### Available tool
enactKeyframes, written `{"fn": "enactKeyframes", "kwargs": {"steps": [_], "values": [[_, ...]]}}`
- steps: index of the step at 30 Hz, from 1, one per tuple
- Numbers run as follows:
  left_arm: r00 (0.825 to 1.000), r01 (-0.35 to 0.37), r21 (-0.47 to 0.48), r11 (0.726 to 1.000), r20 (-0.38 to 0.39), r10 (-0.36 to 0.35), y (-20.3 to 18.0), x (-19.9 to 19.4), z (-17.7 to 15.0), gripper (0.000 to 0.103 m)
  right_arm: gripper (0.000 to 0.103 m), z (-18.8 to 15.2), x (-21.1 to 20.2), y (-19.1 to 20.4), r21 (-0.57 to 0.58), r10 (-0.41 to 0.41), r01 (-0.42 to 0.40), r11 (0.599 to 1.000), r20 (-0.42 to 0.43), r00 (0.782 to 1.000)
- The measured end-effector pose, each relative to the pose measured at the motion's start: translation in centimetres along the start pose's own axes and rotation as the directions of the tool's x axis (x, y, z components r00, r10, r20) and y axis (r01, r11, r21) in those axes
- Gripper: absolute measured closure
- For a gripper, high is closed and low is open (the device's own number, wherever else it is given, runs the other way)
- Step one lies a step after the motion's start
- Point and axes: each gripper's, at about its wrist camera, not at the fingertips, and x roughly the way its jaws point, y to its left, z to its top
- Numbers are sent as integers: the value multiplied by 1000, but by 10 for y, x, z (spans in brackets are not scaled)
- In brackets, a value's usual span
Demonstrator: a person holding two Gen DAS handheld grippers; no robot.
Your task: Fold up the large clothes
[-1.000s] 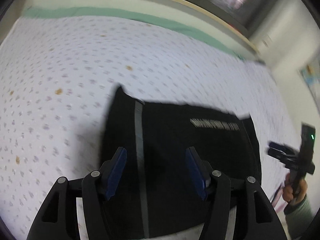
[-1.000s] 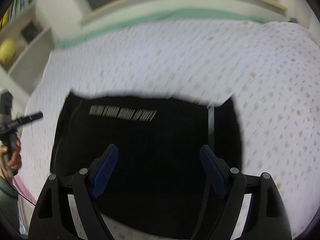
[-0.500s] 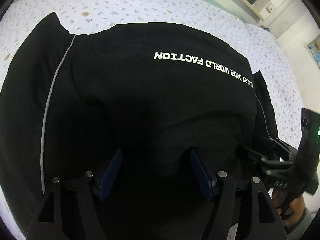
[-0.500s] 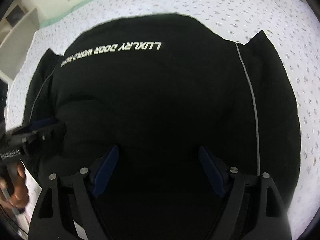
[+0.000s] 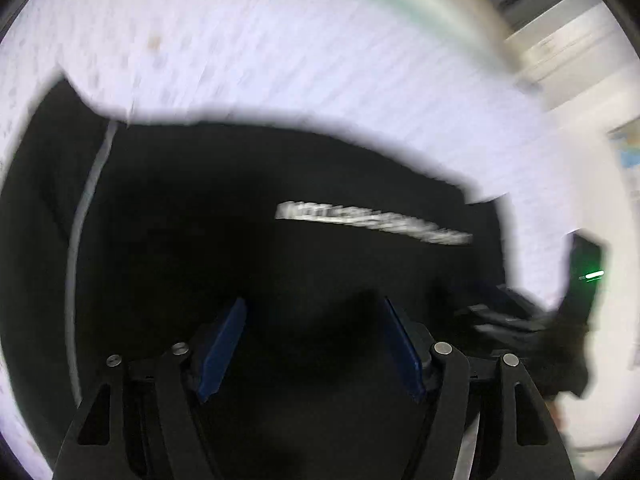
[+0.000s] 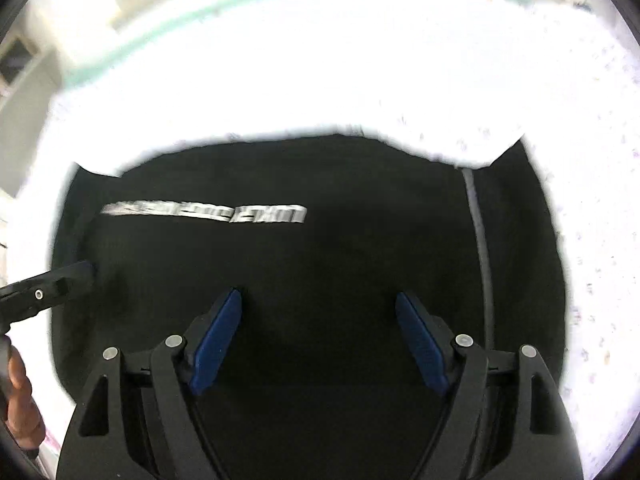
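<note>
One black garment (image 6: 320, 264) with one line of white lettering (image 6: 204, 214) lies on one bedsheet (image 6: 320, 80); left gripper (image 5: 314, 316), just narrowing, and right gripper (image 6: 318, 312), wide, hold nothing.

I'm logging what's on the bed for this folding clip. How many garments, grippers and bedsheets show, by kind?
Black garment with white lettering: 1
Grippers: 2, left gripper and right gripper, both open over the garment
Speckled white bedsheet: 1
Total: 4
</note>
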Motion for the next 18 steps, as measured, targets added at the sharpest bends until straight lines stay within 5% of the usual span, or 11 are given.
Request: {"fn": "enactKeyframes", "kwargs": {"steps": [4, 7, 12, 15, 18], "values": [[1000, -30, 31, 999, 7, 30, 1, 7, 2, 37, 16, 6, 4, -4, -4, 1, -2, 1000, -26, 1000], [998, -22, 103, 994, 64, 15, -6, -24, -14, 37, 27, 3, -30, -9, -6, 65, -65, 998, 12, 998], [995, 61, 161, 985, 66, -73, 7, -73, -63, 35, 27, -42, -89, 3, -125, 127, -118, 985, 64, 990], [997, 73, 144, 987, 20, -76, 14, -66, -92, 35, 28, -71, -76, 9, -152, 72, -72, 986, -5, 997], [999, 0, 71, 997, -53, 3, 36, -30, -104, 35, 30, -86, -30, 9, -135, -3, -12, 991, -114, 993]]}}
